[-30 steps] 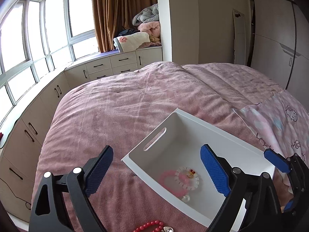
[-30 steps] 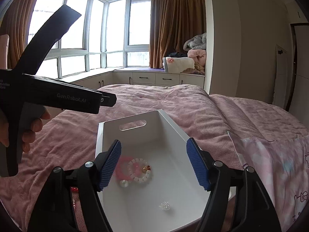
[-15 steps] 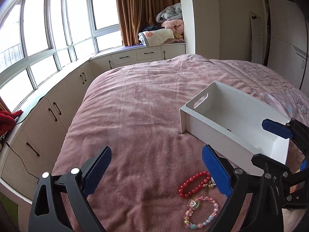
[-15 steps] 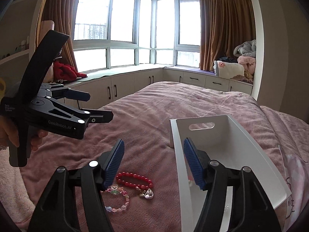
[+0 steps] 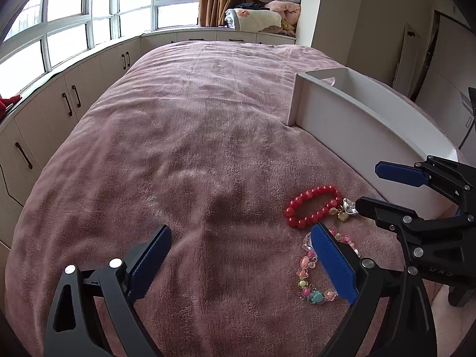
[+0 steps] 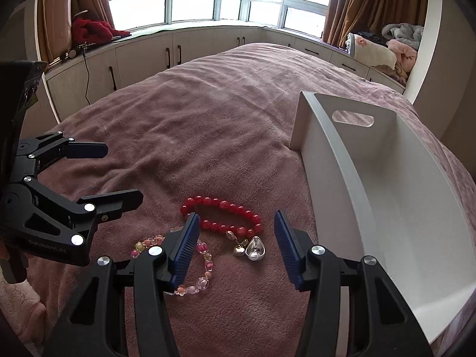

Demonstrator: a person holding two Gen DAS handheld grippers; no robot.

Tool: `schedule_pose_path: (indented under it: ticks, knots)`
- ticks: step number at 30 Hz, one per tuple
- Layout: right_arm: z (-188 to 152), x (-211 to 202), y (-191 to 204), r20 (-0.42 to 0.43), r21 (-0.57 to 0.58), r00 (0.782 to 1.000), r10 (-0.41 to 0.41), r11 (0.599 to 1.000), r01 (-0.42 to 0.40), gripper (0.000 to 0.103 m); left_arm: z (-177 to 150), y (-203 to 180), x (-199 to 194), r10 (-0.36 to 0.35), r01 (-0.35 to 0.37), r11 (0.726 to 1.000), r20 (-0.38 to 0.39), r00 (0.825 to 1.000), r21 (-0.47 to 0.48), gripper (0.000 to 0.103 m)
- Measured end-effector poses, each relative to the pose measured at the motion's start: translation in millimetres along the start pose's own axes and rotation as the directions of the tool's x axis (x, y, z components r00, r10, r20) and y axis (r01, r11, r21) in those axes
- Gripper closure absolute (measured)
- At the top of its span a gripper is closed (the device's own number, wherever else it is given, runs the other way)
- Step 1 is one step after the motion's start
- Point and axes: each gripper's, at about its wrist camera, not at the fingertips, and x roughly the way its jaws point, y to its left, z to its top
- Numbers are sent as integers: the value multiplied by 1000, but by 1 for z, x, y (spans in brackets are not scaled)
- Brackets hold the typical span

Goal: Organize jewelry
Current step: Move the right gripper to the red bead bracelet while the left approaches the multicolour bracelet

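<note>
A red bead bracelet point(image 6: 221, 214) with metal charms point(image 6: 251, 247) lies on the pink bedspread, left of a white box point(image 6: 342, 178). A multicoloured bead bracelet point(image 6: 202, 267) lies beside it. My right gripper point(image 6: 235, 238) is open and empty, low over the red bracelet, with the charms between its fingers. My left gripper point(image 5: 241, 255) is open and empty over bare blanket, left of both bracelets point(image 5: 312, 205). The box point(image 5: 357, 113) stands at its right. The box's contents are hidden.
The bed point(image 5: 193, 119) stretches away toward low cabinets point(image 5: 68, 101) under bay windows. Folded blankets point(image 5: 267, 15) lie on the window seat. Each gripper shows in the other's view: the right one point(image 5: 372, 187) and the left one point(image 6: 119, 172).
Both grippers swung left, away from over the box, and came down toward the two bracelets on the blanket. The box has shifted to the right edge of both views.
</note>
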Motion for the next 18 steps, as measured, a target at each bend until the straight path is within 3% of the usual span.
schedule_pose_path:
  ticks: [4,10,11,13,18]
  knots:
    - [-3,15,2,-54,-19,999,-6,1000,5,52,-3,-7,10,-30,33,997,-46,999,70,7]
    - [-8,34,2,-131,-29,990,-56,998,53,53,-8,-18,20,-116,124,989,-97,989,82,8]
    - [-9,36,0,-141,-21,988,-64,998,61,53,-10,-21,23,-132,142,986,-112,985,91,10]
    - [-11,40,-3,-159,-9,985,-72,997,72,54,-12,-27,28,-140,158,979,-139,980,127,28]
    - [-14,54,-4,-209,2,976,-57,998,59,60,-16,-31,40,-132,158,977,-177,975,145,38]
